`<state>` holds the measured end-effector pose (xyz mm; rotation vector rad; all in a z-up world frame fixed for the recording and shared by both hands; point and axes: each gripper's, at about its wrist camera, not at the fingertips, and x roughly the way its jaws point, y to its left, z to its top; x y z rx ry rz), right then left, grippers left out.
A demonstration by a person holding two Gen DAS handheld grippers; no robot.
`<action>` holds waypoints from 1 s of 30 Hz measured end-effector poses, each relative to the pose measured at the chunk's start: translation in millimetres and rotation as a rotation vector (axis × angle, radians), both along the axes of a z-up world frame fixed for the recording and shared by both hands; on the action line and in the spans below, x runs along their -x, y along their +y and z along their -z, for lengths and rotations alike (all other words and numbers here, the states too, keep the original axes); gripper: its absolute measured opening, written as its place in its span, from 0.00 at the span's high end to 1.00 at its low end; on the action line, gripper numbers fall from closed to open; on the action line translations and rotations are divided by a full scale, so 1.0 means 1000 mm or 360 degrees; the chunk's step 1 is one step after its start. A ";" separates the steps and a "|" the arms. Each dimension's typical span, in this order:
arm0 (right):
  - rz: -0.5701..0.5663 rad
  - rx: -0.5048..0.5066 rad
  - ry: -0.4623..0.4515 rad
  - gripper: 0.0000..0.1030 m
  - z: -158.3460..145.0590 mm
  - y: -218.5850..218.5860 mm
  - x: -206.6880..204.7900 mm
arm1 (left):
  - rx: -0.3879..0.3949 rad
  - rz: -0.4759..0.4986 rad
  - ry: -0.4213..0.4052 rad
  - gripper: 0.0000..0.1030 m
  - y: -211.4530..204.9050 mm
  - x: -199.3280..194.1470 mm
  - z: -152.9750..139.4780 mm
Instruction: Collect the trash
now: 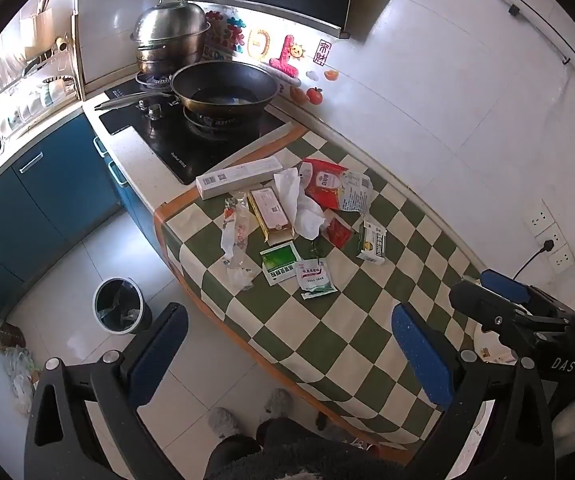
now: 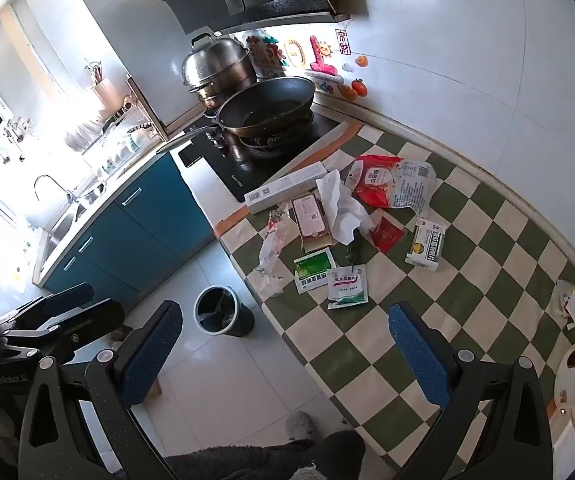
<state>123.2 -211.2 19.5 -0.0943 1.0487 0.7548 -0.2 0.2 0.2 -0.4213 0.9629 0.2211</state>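
Item 1, left gripper [image 1: 287, 356]: my blue-padded fingers stand wide apart with nothing between them, tilted down over the near edge of the counter.

Item 2, right gripper [image 2: 285, 354]: same condition, fingers spread, empty, hovering short of the litter.

Item 3, green-and-cream checked cloth [image 1: 347, 320] over the counter: it carries all the trash, well ahead of both grippers. Nearest lie a white-and-green flat sachet [image 1: 314, 279] and a green square sachet [image 1: 279, 261], overlapping at one corner. Beyond them: a crumpled clear plastic wrapper [image 1: 233, 236], a crumpled white tissue [image 1: 299, 204], a red plastic food bag [image 1: 323, 184], a small white-and-yellow medicine carton [image 1: 372, 240], and a long white cardboard box [image 1: 239, 176] lying partly on the black glass hob [image 1: 191, 144].

Item 4, round dark waste bin [image 1: 121, 306] on the floor, below the counter's left edge.

Risks, as I judge them: flat sachets may slip from the pads, or the fingers may pinch the cloth and drag everything. The overhanging wrapper could fall beside the bin. Light tissue may miss when dropped.
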 end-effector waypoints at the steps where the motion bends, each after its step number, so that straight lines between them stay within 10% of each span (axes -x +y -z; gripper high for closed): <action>1: 0.0000 0.0010 0.0006 0.00 0.000 0.000 0.000 | 0.0001 0.0004 -0.0002 0.00 0.000 0.000 0.000; 30: -0.0009 0.0003 0.0012 0.00 -0.002 0.000 0.002 | 0.0029 0.0031 -0.0025 0.00 -0.008 -0.012 -0.005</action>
